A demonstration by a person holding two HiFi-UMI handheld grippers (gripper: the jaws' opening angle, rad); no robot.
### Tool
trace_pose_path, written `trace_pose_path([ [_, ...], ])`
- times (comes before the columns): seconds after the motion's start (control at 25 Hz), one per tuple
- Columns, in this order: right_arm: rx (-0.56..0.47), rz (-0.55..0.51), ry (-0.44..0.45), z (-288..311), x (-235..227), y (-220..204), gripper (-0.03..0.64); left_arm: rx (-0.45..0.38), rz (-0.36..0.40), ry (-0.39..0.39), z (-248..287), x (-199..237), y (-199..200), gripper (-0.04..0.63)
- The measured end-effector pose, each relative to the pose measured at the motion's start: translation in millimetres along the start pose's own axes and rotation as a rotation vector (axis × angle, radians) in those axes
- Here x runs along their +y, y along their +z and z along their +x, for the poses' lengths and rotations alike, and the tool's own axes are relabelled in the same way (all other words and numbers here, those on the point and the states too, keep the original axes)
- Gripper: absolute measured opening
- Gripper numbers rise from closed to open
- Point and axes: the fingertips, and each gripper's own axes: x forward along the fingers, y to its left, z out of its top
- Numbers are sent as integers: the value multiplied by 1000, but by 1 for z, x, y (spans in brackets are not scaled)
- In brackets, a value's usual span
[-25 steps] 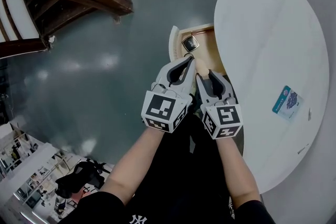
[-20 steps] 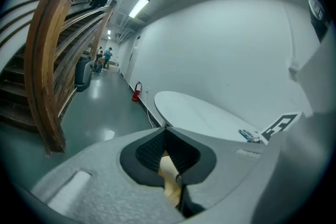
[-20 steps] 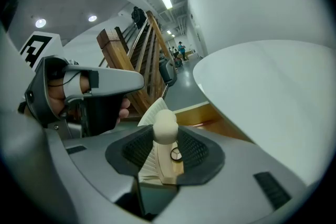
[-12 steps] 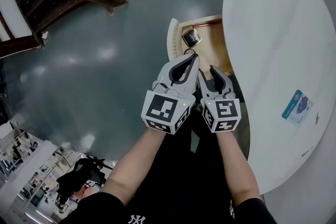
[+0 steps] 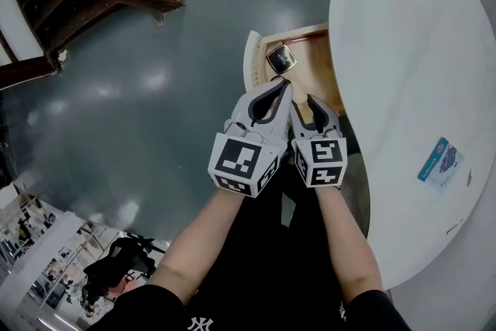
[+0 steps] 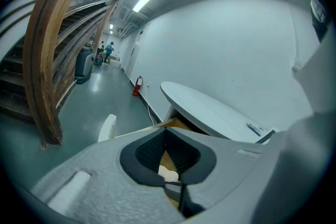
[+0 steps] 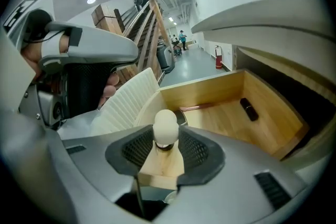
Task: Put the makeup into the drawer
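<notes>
Straight ahead of and below the right gripper (image 7: pixel 165 138) lies the open drawer (image 7: pixel 205 93), filling the frame's middle and right. Its jaws are clamped on a makeup bottle (image 7: pixel 163 162), whose long axis runs along them, round cap forward. The left gripper (image 6: pixel 165 132) sits alongside with its jaws together and empty. Only the right gripper view shows a dark tube (image 7: pixel 248 108) on the drawer floor, while the head view shows a compact (image 5: pixel 281 56).

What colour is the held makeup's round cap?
Cream cap on the makeup, clearest in right gripper view.
</notes>
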Motion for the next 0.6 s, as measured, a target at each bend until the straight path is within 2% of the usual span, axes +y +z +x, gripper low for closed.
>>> trace_pose_path([
  [0.6, 87, -71, -6, 12, 5, -2, 167, -21, -8, 32, -6, 9, 2, 9],
])
